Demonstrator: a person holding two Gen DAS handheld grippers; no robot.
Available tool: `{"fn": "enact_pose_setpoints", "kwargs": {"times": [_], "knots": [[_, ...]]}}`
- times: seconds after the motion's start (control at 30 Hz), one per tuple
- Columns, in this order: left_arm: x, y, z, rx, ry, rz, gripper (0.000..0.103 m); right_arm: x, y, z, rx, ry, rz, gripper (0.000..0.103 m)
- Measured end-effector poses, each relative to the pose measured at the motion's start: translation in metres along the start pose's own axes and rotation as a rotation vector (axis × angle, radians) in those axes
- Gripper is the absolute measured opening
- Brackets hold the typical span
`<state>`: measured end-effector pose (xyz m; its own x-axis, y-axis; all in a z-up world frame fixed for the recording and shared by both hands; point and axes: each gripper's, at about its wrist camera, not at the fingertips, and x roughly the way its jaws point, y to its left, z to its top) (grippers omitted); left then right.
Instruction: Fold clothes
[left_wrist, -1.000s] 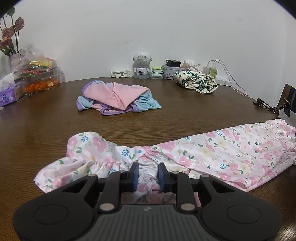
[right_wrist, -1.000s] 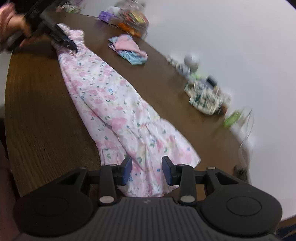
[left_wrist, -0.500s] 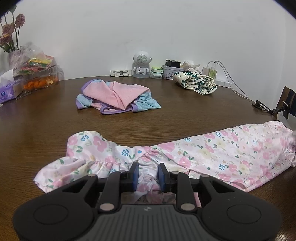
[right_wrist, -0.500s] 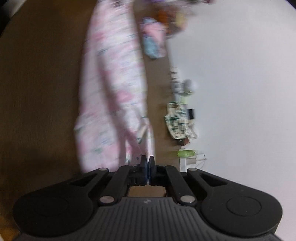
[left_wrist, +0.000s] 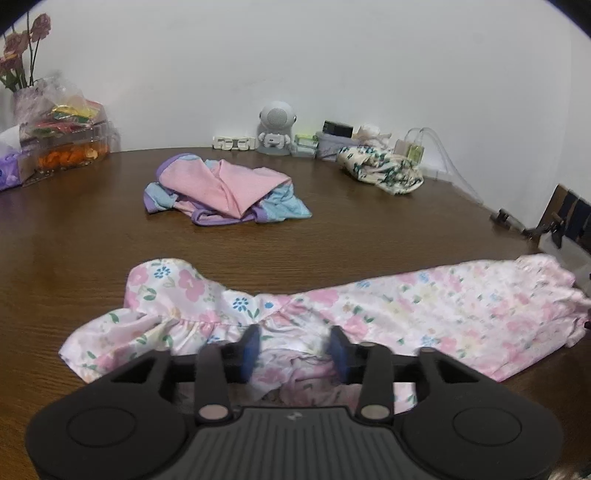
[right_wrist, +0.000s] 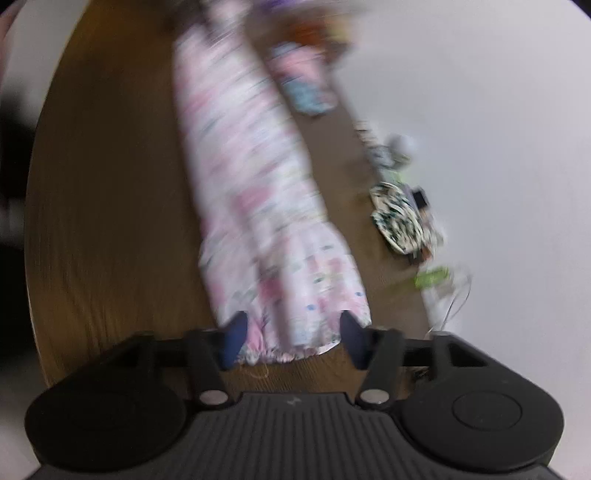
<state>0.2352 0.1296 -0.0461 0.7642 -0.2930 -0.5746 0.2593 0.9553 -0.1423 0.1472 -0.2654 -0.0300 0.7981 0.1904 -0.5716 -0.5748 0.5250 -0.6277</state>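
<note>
A pink floral dress (left_wrist: 424, 310) lies stretched out long across the brown wooden table (left_wrist: 74, 240). My left gripper (left_wrist: 294, 349) is open just over its gathered collar end, with crumpled cloth lying between and under the blue fingertips. In the right wrist view the dress (right_wrist: 255, 184) runs away from the camera, blurred by motion. My right gripper (right_wrist: 291, 341) is wide open at the ruffled hem, which lies between its fingers on the table.
A pink, blue and purple clothing pile (left_wrist: 225, 192) lies mid-table. At the back wall are a folded cream floral cloth (left_wrist: 380, 171), a small robot-shaped speaker (left_wrist: 275, 127), cables and a snack box (left_wrist: 66, 144). A clamp (left_wrist: 517, 225) sits at the right edge.
The left gripper's fingers have spread wider over the collar. The right gripper, shut at the hem half a second ago, is now wide open, and its view has swung.
</note>
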Motion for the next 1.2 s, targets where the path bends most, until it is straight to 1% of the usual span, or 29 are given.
{"fn": "enact_pose_setpoints", "kwargs": {"times": [0.03,0.1,0.17,0.2,0.23,0.27,0.3,0.33,0.37,0.4,0.43,0.5,0.6,0.63,0.67,0.7,0.77,0.87,0.9,0.93,0.97,1.0,1.03,1.07,1.13,1.2], "knots": [[-0.007,-0.002,0.002,-0.004,-0.031,-0.004,0.073,-0.005,-0.01,0.002,0.082,-0.02,0.017,0.062],[-0.02,-0.01,0.008,0.008,-0.103,-0.022,0.084,-0.011,-0.03,0.004,0.266,-0.086,0.06,0.068],[-0.028,-0.024,0.014,0.04,-0.14,-0.062,0.084,-0.011,-0.046,0.004,0.463,-0.161,0.114,0.069],[-0.028,-0.033,0.016,0.06,-0.143,-0.084,0.083,-0.005,-0.05,0.004,0.544,-0.18,0.145,0.069],[-0.026,-0.044,0.017,0.083,-0.136,-0.096,0.081,0.002,-0.053,0.004,0.63,-0.194,0.182,0.067],[-0.023,-0.055,0.017,0.109,-0.125,-0.104,0.079,0.009,-0.055,0.003,0.7,-0.199,0.214,0.058],[-0.019,-0.065,0.016,0.135,-0.106,-0.11,0.069,0.016,-0.056,0.002,0.756,-0.194,0.242,0.043],[-0.013,-0.075,0.014,0.161,-0.084,-0.116,0.055,0.025,-0.057,0.002,0.803,-0.182,0.265,0.036],[-0.007,-0.083,0.012,0.179,-0.058,-0.132,0.048,0.035,-0.054,0.003,0.829,-0.163,0.271,0.027],[0.0,-0.089,0.01,0.189,-0.03,-0.155,0.038,0.039,-0.051,0.003,0.846,-0.152,0.262,0.025],[0.006,-0.094,0.008,0.196,-0.007,-0.174,0.03,0.042,-0.048,0.002,0.864,-0.148,0.25,0.024],[0.014,-0.101,0.003,0.216,0.025,-0.188,0.027,0.045,-0.043,-0.002,0.901,-0.146,0.224,0.024],[0.017,-0.105,-0.005,0.26,0.053,-0.197,0.027,0.039,-0.041,-0.011,0.956,-0.174,0.181,0.024],[0.016,-0.106,-0.007,0.281,0.058,-0.205,0.035,0.037,-0.041,-0.014,0.967,-0.183,0.181,0.025],[0.014,-0.108,-0.008,0.306,0.064,-0.204,0.042,0.035,-0.04,-0.014,0.948,-0.184,0.18,0.025],[0.013,-0.109,-0.01,0.335,0.065,-0.196,0.051,0.032,-0.038,-0.012,0.902,-0.176,0.17,0.028],[0.01,-0.113,-0.014,0.409,0.069,-0.182,0.052,0.027,-0.033,-0.007,0.8,-0.15,0.146,0.031],[0.01,-0.12,-0.019,0.504,0.086,-0.146,0.051,0.025,-0.024,0.002,0.648,-0.086,0.101,0.034],[0.01,-0.122,-0.02,0.529,0.088,-0.139,0.048,0.024,-0.023,0.004,0.62,-0.075,0.09,0.038],[0.01,-0.124,-0.02,0.55,0.091,-0.135,0.04,0.023,-0.023,0.005,0.607,-0.071,0.079,0.039],[0.01,-0.127,-0.021,0.573,0.092,-0.13,0.036,0.022,-0.022,0.006,0.599,-0.07,0.073,0.039],[0.011,-0.13,-0.021,0.599,0.093,-0.125,0.025,0.021,-0.022,0.005,0.596,-0.07,0.071,0.039],[0.011,-0.133,-0.022,0.622,0.094,-0.12,0.005,0.021,-0.021,0.005,0.592,-0.069,0.071,0.039],[0.011,-0.136,-0.023,0.648,0.095,-0.114,0.001,0.021,-0.019,0.005,0.586,-0.065,0.076,0.039],[0.007,-0.14,-0.024,0.68,0.085,-0.108,0.0,0.024,-0.015,0.005,0.561,-0.044,0.086,0.039],[0.002,-0.14,-0.022,0.681,0.069,-0.106,0.0,0.026,-0.011,0.003,0.53,-0.022,0.089,0.039]]}}
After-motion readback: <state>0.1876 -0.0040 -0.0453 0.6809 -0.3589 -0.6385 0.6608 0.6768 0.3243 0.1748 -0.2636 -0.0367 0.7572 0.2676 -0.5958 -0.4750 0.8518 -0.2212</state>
